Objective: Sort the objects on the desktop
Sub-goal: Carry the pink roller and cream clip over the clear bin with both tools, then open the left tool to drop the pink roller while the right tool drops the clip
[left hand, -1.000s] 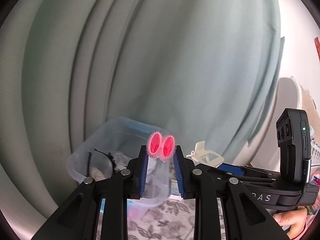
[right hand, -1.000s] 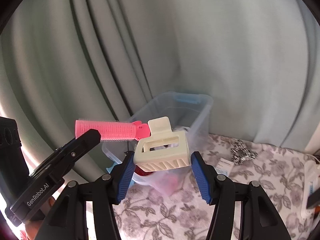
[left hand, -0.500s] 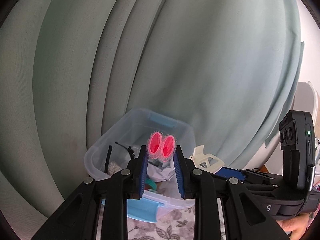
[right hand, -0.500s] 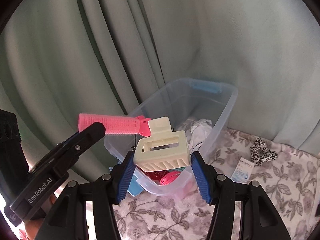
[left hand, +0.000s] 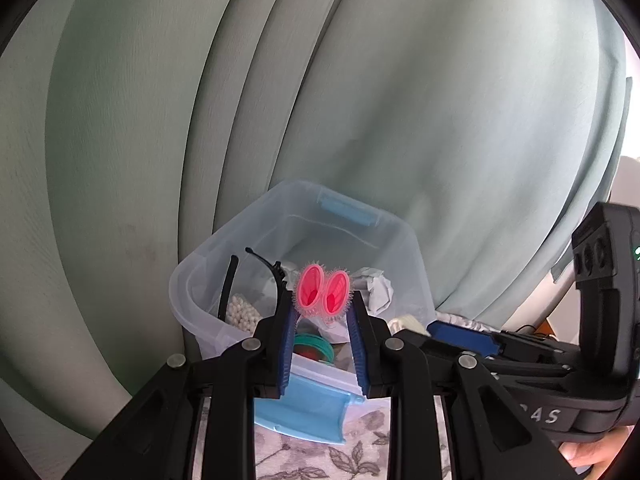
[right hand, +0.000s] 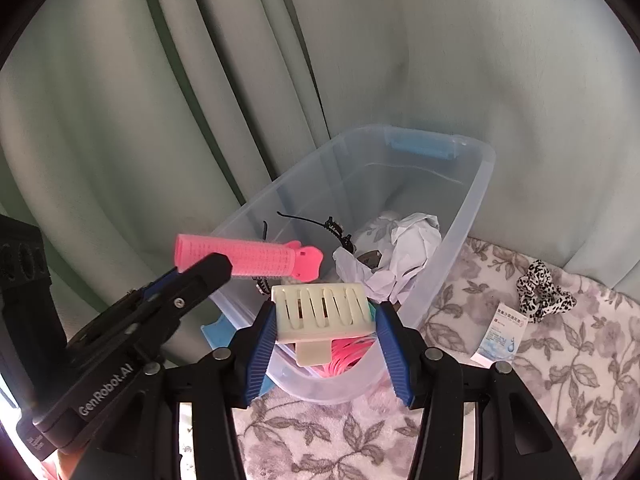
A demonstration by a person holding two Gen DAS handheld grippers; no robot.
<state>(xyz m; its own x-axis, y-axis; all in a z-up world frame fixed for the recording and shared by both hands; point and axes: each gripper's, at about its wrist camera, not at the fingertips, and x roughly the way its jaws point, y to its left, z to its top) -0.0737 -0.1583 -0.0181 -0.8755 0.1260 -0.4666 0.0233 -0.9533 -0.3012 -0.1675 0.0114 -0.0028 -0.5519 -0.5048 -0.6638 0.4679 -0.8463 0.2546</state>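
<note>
While both of my tools hang over the clear plastic bin (right hand: 476, 196), each one has something clamped in it. My left gripper (left hand: 322, 312) is closed on a pink hair roller (left hand: 322, 295), whose two round ends face the left wrist camera; from the right wrist view the same roller (right hand: 244, 255) lies roughly level above the near left corner of the bin. My right gripper (right hand: 324, 322) pinches a cream claw clip (right hand: 322, 312) between its blue pads, slotted side up, just over the near rim of the bin.

Inside the bin I see a crumpled white paper (right hand: 404, 248), a thin black hairband (left hand: 230, 280), a cluster of white beads (left hand: 242, 314), a green ring (left hand: 316, 346) and some pink coils (right hand: 350, 356). The bin has a blue latch (right hand: 424, 148) at its far end.

It stands on a tabletop (right hand: 560, 380) covered with a grey floral cloth. To the right of the bin lie a small white sachet (right hand: 500, 338) and a leopard-print scrunchie (right hand: 542, 290), near each other. A pale green curtain (right hand: 440, 40) hangs behind.
</note>
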